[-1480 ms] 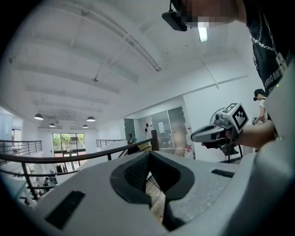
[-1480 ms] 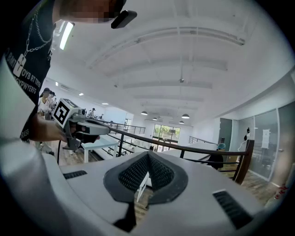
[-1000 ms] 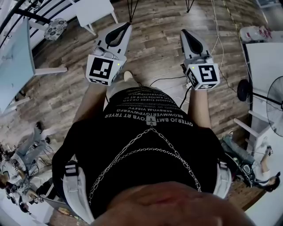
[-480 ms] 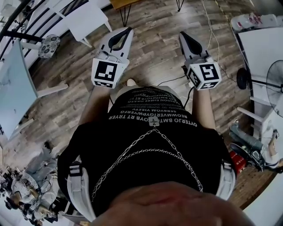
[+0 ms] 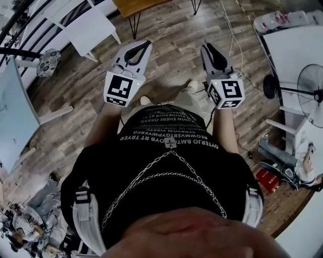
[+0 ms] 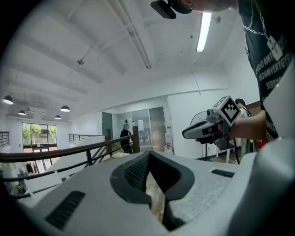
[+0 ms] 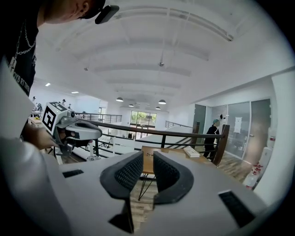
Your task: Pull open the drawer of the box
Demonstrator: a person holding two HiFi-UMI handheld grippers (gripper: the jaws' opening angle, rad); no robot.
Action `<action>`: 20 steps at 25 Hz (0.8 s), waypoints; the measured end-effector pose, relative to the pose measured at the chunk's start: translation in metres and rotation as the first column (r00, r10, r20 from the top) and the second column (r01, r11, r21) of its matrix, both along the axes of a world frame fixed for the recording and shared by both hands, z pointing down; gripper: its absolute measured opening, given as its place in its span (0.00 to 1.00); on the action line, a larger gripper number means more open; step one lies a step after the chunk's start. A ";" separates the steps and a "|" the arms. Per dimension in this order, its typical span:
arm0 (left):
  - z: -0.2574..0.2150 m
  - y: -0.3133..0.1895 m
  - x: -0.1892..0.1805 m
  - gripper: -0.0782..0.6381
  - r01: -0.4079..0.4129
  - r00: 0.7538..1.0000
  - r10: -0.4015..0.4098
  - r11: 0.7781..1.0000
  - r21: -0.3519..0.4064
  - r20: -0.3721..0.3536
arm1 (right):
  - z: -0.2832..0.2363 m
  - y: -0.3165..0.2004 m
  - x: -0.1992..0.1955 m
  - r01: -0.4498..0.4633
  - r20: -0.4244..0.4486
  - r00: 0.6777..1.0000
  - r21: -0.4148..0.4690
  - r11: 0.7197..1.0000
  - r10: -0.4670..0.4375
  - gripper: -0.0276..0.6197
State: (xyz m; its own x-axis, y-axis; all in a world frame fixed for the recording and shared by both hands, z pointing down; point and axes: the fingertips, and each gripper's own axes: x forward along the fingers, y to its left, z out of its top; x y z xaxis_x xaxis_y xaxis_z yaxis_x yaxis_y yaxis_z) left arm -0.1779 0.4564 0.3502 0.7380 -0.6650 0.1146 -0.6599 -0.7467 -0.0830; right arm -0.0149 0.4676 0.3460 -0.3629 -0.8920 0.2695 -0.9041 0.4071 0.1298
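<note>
No box with a drawer shows plainly. A wooden table stands ahead with a flat white box on it; in the head view only its edge shows, at the top. My left gripper is held out over the wooden floor, tips together and empty. My right gripper is beside it, open. Its jaws have just been opening, with a narrow gap and nothing between them. Each gripper also shows in the other's view: the right gripper and the left gripper.
A white table stands at the left, and a standing fan and white furniture at the right. Cables run over the floor. Behind the wooden table runs a dark railing, and a person stands far off.
The whole floor scene has slid down the head view and the wooden table's edge has come in at the top. Both grippers stay held out ahead, side by side.
</note>
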 end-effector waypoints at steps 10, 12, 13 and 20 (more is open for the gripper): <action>0.010 -0.049 0.043 0.12 0.016 1.000 -0.016 0.998 -0.059 0.003 | 0.011 -0.041 0.050 -0.002 0.018 1.000 -0.029 1.000 0.003 0.20; 0.003 -0.058 0.057 0.12 0.016 1.000 -0.016 0.999 -0.047 0.005 | 0.013 -0.057 0.065 0.003 0.032 0.999 -0.033 0.999 -0.001 0.20; 0.000 -0.064 0.064 0.12 0.015 1.000 -0.014 0.999 -0.035 0.011 | 0.015 -0.066 0.072 0.006 0.039 0.999 -0.035 0.999 -0.005 0.20; -0.006 -0.125 0.076 0.12 0.084 0.996 -0.084 0.996 -0.030 0.006 | 0.020 -0.129 0.080 0.076 0.068 0.995 -0.034 0.997 -0.073 0.20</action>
State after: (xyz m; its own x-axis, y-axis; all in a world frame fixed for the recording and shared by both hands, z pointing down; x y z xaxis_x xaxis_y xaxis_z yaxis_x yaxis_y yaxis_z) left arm -0.1014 0.3311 0.3437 0.6791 -0.7207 0.1390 -0.7200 -0.6909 -0.0645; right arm 0.0650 0.3387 0.3657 -0.4462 -0.8517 0.2749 -0.8772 0.4771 0.0543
